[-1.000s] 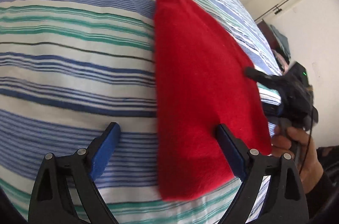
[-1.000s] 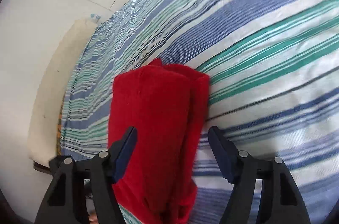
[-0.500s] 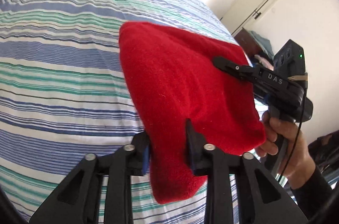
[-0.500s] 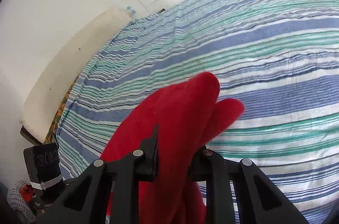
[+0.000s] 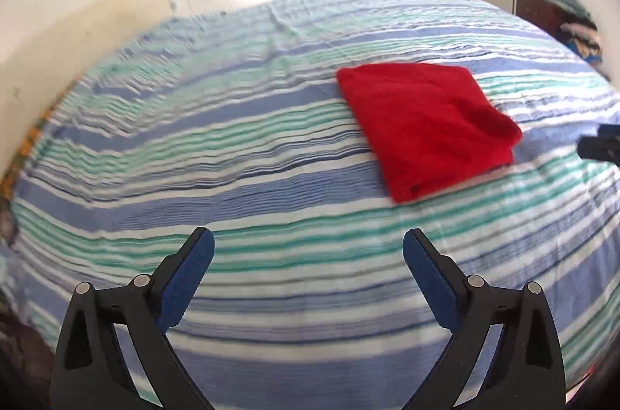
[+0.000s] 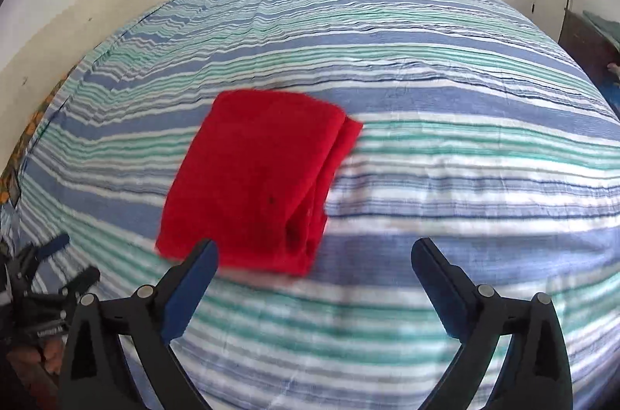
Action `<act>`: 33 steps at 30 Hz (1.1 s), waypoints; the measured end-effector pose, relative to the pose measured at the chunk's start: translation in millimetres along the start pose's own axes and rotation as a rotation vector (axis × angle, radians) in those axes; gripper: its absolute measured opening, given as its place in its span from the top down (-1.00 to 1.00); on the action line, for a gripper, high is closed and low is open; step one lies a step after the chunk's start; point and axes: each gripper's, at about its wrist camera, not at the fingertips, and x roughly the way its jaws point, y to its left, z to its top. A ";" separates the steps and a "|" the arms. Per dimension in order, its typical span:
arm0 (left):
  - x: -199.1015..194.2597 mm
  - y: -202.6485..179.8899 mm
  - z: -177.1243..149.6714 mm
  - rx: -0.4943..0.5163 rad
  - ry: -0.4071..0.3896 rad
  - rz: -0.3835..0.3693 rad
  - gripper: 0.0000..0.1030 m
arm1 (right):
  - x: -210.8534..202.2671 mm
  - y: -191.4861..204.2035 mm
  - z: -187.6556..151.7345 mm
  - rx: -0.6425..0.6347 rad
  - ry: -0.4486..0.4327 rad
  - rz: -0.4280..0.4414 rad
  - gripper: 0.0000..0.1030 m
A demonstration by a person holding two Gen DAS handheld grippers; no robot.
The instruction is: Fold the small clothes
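Item, far left: cream headboard (image 6: 77,11) against the white wall, flanking a bed under a blue, green and white striped sheet (image 5: 240,185). Item, left: left gripper (image 5: 308,251), jaws opening and standing wide apart, nothing between them, only bare sheet beneath; its fingers also show at the lower left edge of the right wrist view (image 6: 58,255). Item, centre: red fleece garment (image 6: 255,185), folded into a compact, roughly square packet, lying flat on the sheet, well apart from the left gripper and just beyond the left fingertip of the right one; layered edges face right, with one under-layer sticking out past the top layer at the far right corner. Item, right: right gripper (image 6: 314,259), jaws likewise opening, wide apart, clear of the cloth. Item, far right: dark wooden furniture (image 5: 542,11) with piled cloth on top, beside a white door. Condition: fold appears complete and released. Risks, judged: the soft fleece may spring open along its loose right-hand layers; a fingertip passing low over the packet could snag the protruding layer and drag the fold askew; the yielding mattress could let the packet slump if pressed nearby.
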 end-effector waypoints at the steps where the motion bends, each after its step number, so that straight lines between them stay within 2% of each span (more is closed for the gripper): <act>1: -9.5 2.4 -7.1 0.005 -0.004 0.030 -0.95 | -13.2 5.0 -19.0 -0.001 0.003 0.000 -0.99; 3: -31.0 5.8 -19.7 0.011 -0.001 0.053 -0.95 | -33.1 14.6 -48.6 0.002 0.014 -0.010 -0.99; 7: -53.7 4.4 -32.4 -0.020 0.093 -0.028 -0.95 | -64.9 41.8 -94.8 0.011 0.044 -0.041 -0.99; 10: -72.6 2.3 -34.7 -0.029 0.112 -0.056 -0.95 | -87.0 55.0 -111.9 -0.015 0.041 -0.062 -0.99; 15: -91.6 5.3 -30.5 -0.014 0.126 -0.057 -0.95 | -120.0 80.6 -107.3 -0.065 0.007 -0.095 -0.99; 22: -113.1 17.9 -29.1 -0.057 0.158 -0.142 -0.97 | -150.9 118.9 -102.2 -0.148 -0.002 -0.092 -0.99; 27: -124.3 19.4 -27.1 -0.063 0.154 -0.132 -0.97 | -165.5 132.4 -110.1 -0.182 -0.002 -0.103 -0.99; 33: -130.2 17.2 -25.0 -0.062 0.136 -0.129 -0.96 | -172.7 130.0 -112.9 -0.184 -0.016 -0.142 -0.99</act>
